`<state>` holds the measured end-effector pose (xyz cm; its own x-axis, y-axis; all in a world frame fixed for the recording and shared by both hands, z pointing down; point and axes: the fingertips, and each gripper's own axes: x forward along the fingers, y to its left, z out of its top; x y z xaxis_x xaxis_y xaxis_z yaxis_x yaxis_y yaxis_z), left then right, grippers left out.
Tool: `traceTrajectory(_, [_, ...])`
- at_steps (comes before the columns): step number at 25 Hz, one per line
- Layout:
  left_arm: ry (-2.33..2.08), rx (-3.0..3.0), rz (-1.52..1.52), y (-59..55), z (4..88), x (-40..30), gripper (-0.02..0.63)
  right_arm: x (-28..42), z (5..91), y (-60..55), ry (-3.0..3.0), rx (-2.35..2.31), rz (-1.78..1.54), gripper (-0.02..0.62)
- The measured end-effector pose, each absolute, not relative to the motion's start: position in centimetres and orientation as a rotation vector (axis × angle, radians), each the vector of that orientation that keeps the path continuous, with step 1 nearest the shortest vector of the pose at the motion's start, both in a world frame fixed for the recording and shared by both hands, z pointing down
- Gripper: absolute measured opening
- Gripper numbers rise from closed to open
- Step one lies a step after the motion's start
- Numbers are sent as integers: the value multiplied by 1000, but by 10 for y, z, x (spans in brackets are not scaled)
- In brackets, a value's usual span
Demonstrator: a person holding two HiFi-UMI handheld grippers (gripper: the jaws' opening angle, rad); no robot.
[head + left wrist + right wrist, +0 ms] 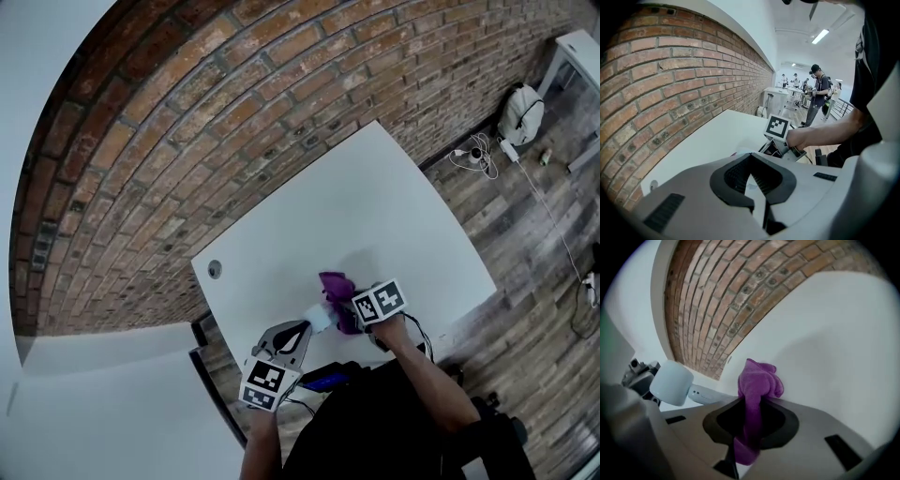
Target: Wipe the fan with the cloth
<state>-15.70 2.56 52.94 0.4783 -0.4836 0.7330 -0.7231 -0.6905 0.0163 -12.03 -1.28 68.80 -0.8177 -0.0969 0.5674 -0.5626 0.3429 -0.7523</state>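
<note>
The purple microfibre cloth [757,385] hung bunched over the white table [375,206], near its front edge, and a small pale-blue handheld fan [671,382] with a white handle lay just beside the cloth over the same part of the table. The grey body of the right gripper [752,427] stood in front of the handle's far end and hid it. A round grey grommet [215,269] sat in the table's far corner, well apart from both. The table top was plain and matt. Its back edge ran along a red brick wall [187,122], and a floor of weathered wood planks [525,253] lay beyond its other edges. On that floor, well away from the table, rested a white bag [520,112] and loose white cables [478,155]. Several people [818,91] stood far past the table's end under ceiling lights. The right gripper was clenched on the cloth, whose free end stood up past its jaws. The left gripper [757,185] had its jaws pressed together with the fan just at their tips. A pale sliver showed between those jaws, and I could not tell what it was.
</note>
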Motion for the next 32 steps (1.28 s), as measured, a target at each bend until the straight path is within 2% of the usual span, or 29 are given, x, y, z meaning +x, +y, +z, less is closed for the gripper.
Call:
traceTrajectory(2, [-1018, 2406, 1039, 25, 529, -156, 6, -111, 676, -25, -2205, 645, 1312, 75])
traceTrajectory(4, [-1022, 2407, 1033, 25, 529, -155, 6, -111, 661, -32, -2247, 673, 1293, 75])
traceTrajectory(9, [-1033, 2407, 1015, 25, 529, -157, 6, -134, 674, -15, -2216, 581, 1496, 75])
traceTrajectory(15, [-1040, 2411, 1013, 25, 530, -156, 6, -129, 681, -35, -2194, 632, 1413, 75])
traceTrajectory(21, [-1055, 2405, 1014, 26, 531, -156, 6, -160, 686, -38, -2187, 521, 1594, 75])
traceTrajectory(32, [-1050, 2419, 995, 25, 531, -157, 6, -110, 688, 40, -2094, 529, 1802, 75])
